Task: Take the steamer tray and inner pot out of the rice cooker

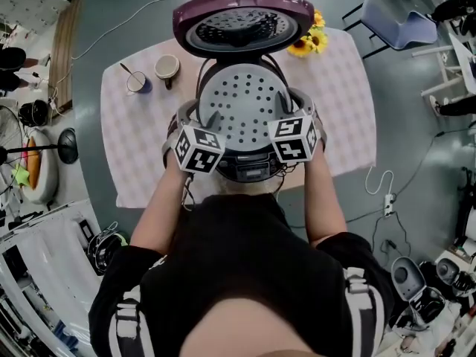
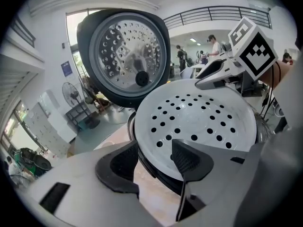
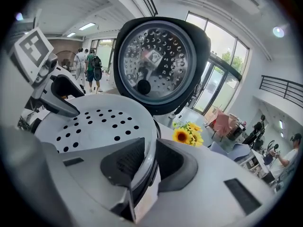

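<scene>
Head view: one rice cooker (image 1: 249, 168), lid (image 1: 242, 24) up, on pink checked desk (image 1: 342, 103). One perforated steamer tray (image 1: 242, 106) over cooker mouth, between left tool (image 1: 210, 123) and right tool (image 1: 284, 111). Two cups (image 1: 167, 67), one sunflower bunch (image 1: 309, 42) on desk. Grey floor, cables, one blue chair (image 1: 401, 24).
Left gripper view: left tool pinches tray rim, one pad inside, one outside.
Right gripper view: right tool pinches opposite rim. Bright hall, tall windows, people far behind.
</scene>
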Motion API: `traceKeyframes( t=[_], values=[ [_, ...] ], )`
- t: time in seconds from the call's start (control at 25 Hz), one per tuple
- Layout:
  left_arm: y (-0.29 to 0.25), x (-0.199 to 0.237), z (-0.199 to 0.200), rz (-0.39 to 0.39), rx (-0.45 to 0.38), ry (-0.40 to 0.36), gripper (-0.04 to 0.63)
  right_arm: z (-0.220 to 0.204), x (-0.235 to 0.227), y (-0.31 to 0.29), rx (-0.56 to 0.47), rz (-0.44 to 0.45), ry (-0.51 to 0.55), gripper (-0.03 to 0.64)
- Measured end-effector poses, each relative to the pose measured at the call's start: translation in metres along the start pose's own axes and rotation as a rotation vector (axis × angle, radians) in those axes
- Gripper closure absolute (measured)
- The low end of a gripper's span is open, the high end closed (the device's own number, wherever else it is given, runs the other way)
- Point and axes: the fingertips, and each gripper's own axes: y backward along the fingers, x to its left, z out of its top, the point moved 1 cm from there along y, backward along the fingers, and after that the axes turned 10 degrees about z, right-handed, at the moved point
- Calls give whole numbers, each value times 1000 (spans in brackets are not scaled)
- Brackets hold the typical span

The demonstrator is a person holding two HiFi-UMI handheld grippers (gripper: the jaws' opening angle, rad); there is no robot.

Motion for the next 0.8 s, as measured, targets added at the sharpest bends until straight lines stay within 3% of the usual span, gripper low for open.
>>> traceKeyframes(
  t=[0.36,0.8],
  values=[
    [18,13,7,47,-47,3,379,18,2,14,-56,-20,4,543],
    [61,46,9,181,-102,63,428,59,16,35,-198,-24,33,551]
  ],
)
